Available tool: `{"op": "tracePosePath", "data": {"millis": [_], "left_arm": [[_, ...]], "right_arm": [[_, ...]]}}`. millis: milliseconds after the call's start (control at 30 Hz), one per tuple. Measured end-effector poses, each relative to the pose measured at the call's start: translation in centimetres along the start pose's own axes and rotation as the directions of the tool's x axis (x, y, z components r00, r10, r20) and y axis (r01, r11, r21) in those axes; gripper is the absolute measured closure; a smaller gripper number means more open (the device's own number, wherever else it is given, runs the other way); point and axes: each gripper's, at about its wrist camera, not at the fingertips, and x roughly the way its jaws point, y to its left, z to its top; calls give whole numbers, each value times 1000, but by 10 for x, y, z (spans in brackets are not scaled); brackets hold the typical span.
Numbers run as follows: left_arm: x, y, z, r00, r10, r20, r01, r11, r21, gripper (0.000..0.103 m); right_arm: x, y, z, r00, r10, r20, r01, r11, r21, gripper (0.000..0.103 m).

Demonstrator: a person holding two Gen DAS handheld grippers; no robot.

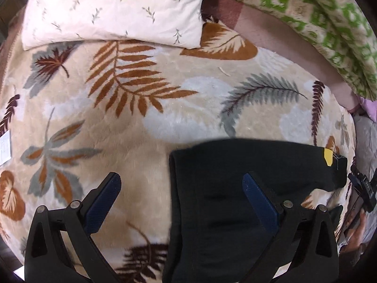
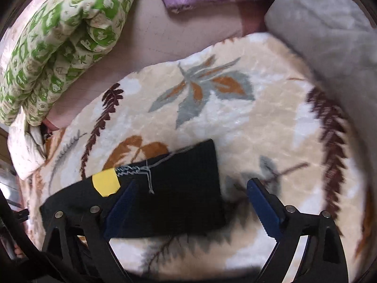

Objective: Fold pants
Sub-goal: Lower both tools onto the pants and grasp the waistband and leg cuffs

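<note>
Both tools, L (image 1: 181, 181) & R (image 2: 192, 186), spread wide over black pants (image 1: 235, 188) on blanket (image 1: 141, 122)

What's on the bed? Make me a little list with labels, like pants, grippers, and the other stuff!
pants: black pants lying flat on the leaf blanket
tag: yellow tag at the pants' edge, beside grey stitching
left gripper: open, holding nothing, one side over the pants
right gripper: open, holding nothing, pants' corner between its jaws
pillow: white pillow at the blanket's far end
quilt: green patterned quilt, rolled up beside the blanket
</note>
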Motion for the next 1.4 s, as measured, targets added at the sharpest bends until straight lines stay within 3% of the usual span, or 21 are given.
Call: {"op": "tracePosePath", "data": {"millis": [133,233,367,500,600,667,700,867,900,933,967,1033,1233,1333,1400], "left_arm": [[10,6,1,999,-18,-32,19,999,27,0],[22,14,-2,995,-73,-62,71,997,-33,0],[44,14,-1,966,-228,-123,207,965,-160,0],[47,4,2,958,-267,-104,248,954,-168,0],[43,-4,-1,913,-393,-111,369,910,-190,0],[40,-12,-1,921,-374,-112,356,922,-150,0],[40,-13,-2,915,-384,-120,365,918,-158,1],[29,-5,0,868,-491,-76,475,865,-161,4],[25,-2,2,873,-484,-56,472,869,-150,4],[24,0,5,900,-434,-37,425,894,-145,4],[27,4,7,915,-402,-35,393,906,-155,4],[37,2,9,912,-405,-69,390,907,-158,5],[45,-19,6,939,-338,-71,336,941,-32,4],[47,-22,8,931,-359,-71,358,933,-23,4],[46,-20,7,922,-380,-72,380,925,-19,4]], "right_arm": [[14,1,3,998,60,-22,-61,998,-22,8],[20,9,4,998,50,-27,-52,997,-57,8],[27,15,5,999,49,-23,-50,997,-61,8],[30,18,3,999,37,-15,-38,997,-66,8],[27,18,3,999,32,-7,-32,996,-78,8],[25,18,3,999,36,-3,-36,996,-78,8],[25,17,3,999,35,-1,-35,996,-80,8],[23,16,3,999,45,-5,-45,994,-95,8],[24,16,3,999,39,-8,-40,994,-101,8],[24,16,3,999,31,-9,-31,994,-106,8],[25,16,4,1000,27,-15,-28,993,-111,8],[26,14,6,999,33,-21,-35,993,-111,8],[29,9,16,997,69,-45,-73,991,-112,10],[32,13,21,991,112,-74,-122,981,-150,13],[36,17,21,991,95,-97,-112,976,-186,18]]}}
